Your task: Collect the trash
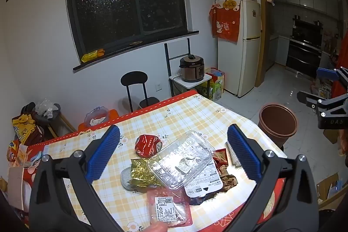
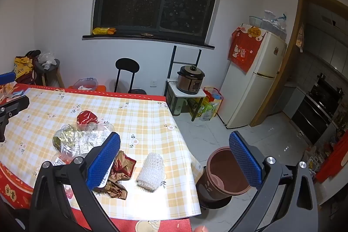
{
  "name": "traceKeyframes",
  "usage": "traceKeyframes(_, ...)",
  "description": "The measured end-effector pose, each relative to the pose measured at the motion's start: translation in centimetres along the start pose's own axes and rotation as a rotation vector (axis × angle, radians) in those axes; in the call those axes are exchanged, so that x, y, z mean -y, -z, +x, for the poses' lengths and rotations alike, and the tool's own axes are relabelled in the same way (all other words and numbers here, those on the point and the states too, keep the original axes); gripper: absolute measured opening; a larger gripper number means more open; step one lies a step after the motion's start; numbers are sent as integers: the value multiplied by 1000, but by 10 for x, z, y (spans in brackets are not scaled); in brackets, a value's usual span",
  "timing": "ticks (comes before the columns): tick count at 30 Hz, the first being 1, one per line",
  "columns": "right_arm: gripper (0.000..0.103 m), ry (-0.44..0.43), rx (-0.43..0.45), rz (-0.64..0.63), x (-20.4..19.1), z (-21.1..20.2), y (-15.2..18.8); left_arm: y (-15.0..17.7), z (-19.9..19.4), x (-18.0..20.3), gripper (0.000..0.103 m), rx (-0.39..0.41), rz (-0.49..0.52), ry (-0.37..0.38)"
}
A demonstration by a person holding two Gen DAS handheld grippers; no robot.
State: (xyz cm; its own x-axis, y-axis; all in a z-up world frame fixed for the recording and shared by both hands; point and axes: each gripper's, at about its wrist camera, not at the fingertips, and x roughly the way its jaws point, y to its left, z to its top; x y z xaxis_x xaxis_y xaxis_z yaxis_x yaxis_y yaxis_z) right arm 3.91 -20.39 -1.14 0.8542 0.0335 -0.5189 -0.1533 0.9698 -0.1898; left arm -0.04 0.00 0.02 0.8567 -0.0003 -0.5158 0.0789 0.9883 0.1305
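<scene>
Right wrist: bin (image 2: 226, 175) beside table (image 2: 141, 123)

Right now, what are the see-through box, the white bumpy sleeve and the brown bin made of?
See-through box: looks like thin clear plastic, glossy, the label under it showing through. White bumpy sleeve: probably soft foam netting, matte, with a mesh texture. Brown bin: likely hard plastic with a smooth, slightly shiny rim.

Two wrist views, angled down, sharing table (image 1: 174, 114)

Trash (image 1: 180, 159) on table (image 1: 189, 110) — bin (image 1: 278, 121) right.
</scene>
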Motion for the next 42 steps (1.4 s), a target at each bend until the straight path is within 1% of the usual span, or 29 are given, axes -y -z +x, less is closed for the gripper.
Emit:
traceKeyframes(24,99,-2,-2,-6,-2,4,1,0,0,0,98,-13,-3,1)
traceKeyframes(25,99,-2,-2,-6,-2,4,1,5,-4,-3,98,-12,-3,0)
traceKeyframes(28,99,-3,-2,-6,-2,4,1,7,-7,-4,98,-12,-3,-2)
traceKeyframes(30,99,-4,-4,-6,-2,4,1,11,2,-6,98,-14,-3,-2)
traceKeyframes(34,99,-2,-4,-5,-1,4,1,15,2,-7,98,-14,-1,-2)
traceKeyframes(37,99,-3,-3,-5,-1,5,1,10,2,-6,98,-14,-4,-3)
traceKeyframes(42,99,-3,-5,-5,0,5,1,12,5,-5,98,-14,-4,-4)
